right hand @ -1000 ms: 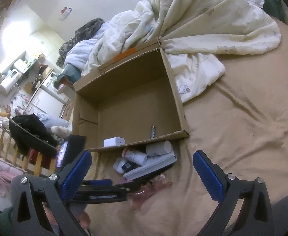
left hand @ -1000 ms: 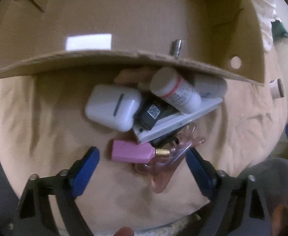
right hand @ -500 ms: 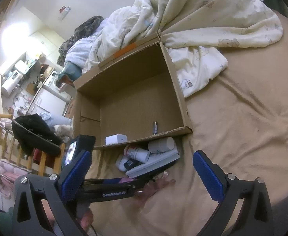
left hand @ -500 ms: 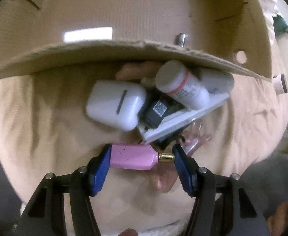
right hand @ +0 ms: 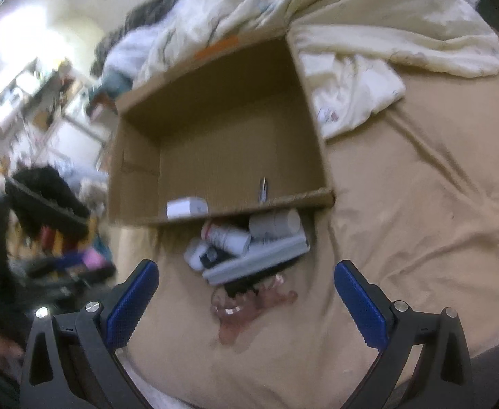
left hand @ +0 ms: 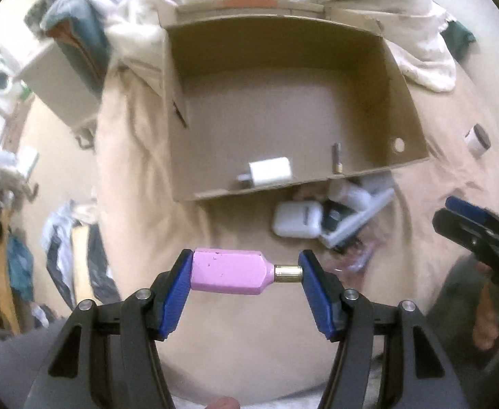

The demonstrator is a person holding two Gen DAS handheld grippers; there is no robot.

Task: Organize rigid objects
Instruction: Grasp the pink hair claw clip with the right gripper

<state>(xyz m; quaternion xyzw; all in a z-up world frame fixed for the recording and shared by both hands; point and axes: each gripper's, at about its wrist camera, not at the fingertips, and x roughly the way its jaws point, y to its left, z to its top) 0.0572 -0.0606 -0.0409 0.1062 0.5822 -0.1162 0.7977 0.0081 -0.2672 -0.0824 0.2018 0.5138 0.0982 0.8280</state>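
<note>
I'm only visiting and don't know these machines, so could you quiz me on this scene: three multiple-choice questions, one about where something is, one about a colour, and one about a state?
1. Where is the white charger?
A. Inside the box
B. On the blanket
C. In the right gripper

2. What colour is the bottle held by the left gripper?
A. Green
B. Pink
C. Black

3. What state is the right gripper in?
A. Shut on a white case
B. Shut on nothing
C. Open

Answers:
1. A, the charger lies on the box floor by the near wall.
2. B, its body is pink with a gold tip, clamped end to end between the blue pads.
3. C, its pads stand wide apart with nothing between them.
</note>
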